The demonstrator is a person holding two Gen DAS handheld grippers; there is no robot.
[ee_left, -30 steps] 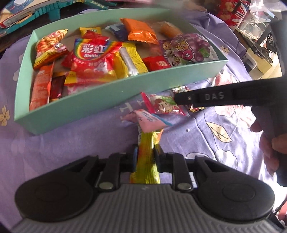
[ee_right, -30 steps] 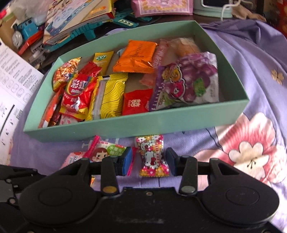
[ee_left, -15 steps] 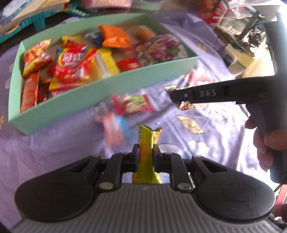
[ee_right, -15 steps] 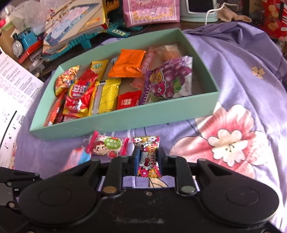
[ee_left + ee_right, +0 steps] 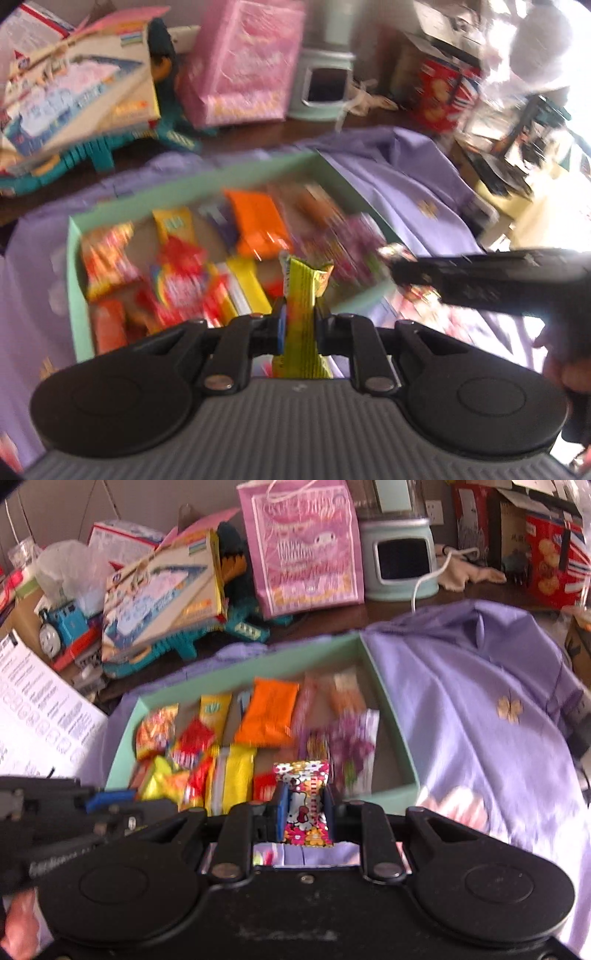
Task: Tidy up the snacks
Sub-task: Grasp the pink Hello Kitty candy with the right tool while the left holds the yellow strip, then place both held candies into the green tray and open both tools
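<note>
A mint-green box holds several snack packs on the purple cloth. My left gripper is shut on a yellow-green snack stick, held up above the box's near wall. My right gripper is shut on a Hello Kitty candy, also lifted near the box's front wall. The right gripper shows from the side in the left wrist view, carrying its candy at the box's right end. The left gripper shows in the right wrist view at the box's left front. The view is blurred.
Behind the box stand a pink gift bag, a mint appliance, a boxed toy set, a blue toy train and a red biscuit tin. A printed sheet lies at left.
Both grippers have lifted their snacks off the cloth and moved up and forward toward the box. One second ago the right gripper was still open around the candy; it has since shut.
</note>
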